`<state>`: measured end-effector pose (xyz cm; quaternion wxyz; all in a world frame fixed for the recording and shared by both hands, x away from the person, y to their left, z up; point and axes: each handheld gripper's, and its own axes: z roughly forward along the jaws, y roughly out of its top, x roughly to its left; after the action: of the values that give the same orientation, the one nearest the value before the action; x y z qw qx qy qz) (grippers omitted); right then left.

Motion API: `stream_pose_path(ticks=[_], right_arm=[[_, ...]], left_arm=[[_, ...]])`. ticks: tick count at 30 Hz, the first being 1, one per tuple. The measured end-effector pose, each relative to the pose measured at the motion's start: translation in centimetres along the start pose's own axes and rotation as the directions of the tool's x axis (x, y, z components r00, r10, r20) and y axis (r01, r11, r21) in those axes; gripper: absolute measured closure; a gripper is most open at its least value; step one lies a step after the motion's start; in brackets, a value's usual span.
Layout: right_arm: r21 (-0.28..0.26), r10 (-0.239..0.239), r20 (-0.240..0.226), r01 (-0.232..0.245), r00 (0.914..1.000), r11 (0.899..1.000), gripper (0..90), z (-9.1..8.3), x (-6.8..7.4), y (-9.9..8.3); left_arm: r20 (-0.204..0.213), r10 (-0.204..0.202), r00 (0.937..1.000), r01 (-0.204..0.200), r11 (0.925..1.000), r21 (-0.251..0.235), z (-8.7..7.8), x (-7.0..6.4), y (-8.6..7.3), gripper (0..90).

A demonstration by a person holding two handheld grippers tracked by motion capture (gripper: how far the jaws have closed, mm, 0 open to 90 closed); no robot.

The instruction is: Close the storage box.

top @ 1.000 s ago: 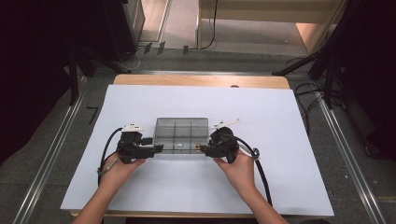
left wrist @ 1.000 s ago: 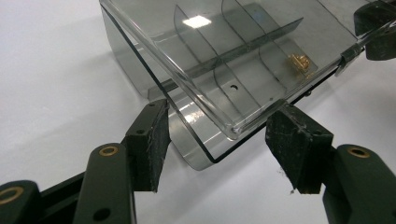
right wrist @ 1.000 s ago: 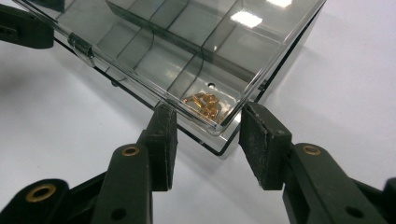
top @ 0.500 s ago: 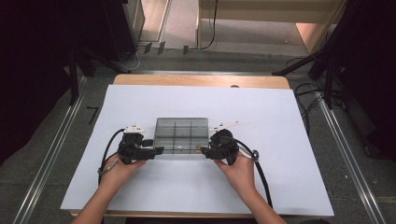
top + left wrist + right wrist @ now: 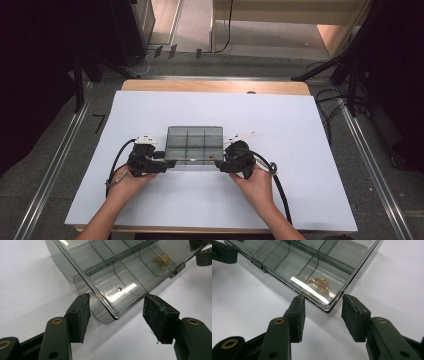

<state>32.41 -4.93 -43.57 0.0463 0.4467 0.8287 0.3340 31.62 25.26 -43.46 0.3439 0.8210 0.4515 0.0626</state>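
Compartment box [image 5: 194, 145] on white sheet [image 5: 300, 150], open fingers [image 5: 80, 315] astride both near corners

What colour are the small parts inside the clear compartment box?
Brass-gold small parts, best seen in the right gripper view.

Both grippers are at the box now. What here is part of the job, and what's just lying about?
In the job:
- clear compartment box, lid closed
- brass parts in its corner compartment
- left gripper, right gripper, jaws open at the near corners

Lying about:
- white sheet
- floor cables
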Motion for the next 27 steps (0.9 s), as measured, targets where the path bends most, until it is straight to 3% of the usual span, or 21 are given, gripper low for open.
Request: stream_pose_path(ticks=[18,27], right_arm=[[0.022,0.007,-0.014,-0.007,0.9999,1.000,55.0,0.2,0.0,-0.2],[-0.001,-0.003,-0.031,0.003,0.9995,1.000,54.1,-0.9,0.1,0.1]], left_arm=[[0.034,-0.016,0.9993,0.016,0.9999,0.006,0.1,0.2,-0.1,36.2],[0.053,-0.031,0.9981,0.032,0.9993,-0.021,-1.1,0.1,0.4,34.4]])
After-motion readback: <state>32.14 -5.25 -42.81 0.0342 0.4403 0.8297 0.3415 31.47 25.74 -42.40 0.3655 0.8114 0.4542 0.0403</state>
